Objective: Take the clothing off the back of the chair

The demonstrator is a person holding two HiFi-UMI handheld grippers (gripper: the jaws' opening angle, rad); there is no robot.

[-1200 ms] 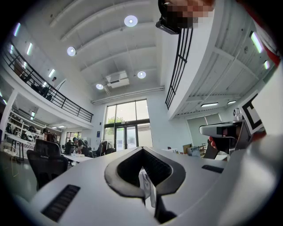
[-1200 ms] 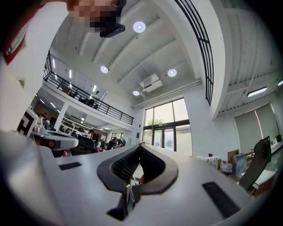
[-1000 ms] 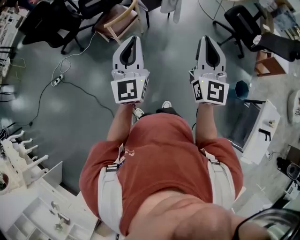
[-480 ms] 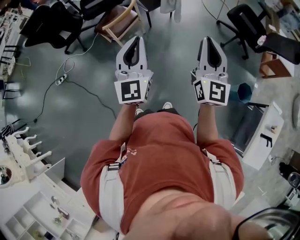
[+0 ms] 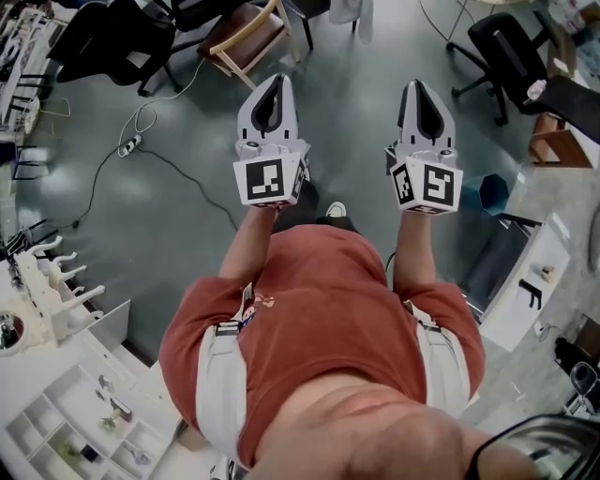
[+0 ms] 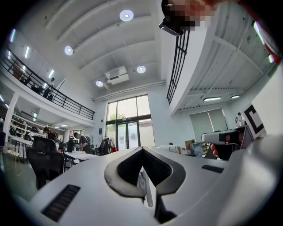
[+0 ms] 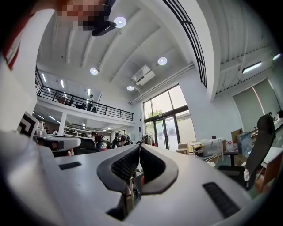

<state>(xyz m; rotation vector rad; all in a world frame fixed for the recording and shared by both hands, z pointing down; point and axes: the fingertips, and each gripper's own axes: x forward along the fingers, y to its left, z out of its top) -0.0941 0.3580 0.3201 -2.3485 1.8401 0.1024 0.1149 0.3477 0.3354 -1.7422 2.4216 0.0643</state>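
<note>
Your left gripper and right gripper: jaws pressed together on each, nothing between them, held side by side above the grey floor. White clothing: hangs at the head view's top edge, well ahead of both grippers, right of a wooden chair.

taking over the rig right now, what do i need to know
Grippers: left tongs and right tongs are both shut and empty, held out side by side over the floor.
Clothing: a white garment hangs at the head view's top edge, right of the wooden chair; its support is cut off.
Done: nothing, garment untouched.
Left: get close, open, grip it, lift it off.
</note>
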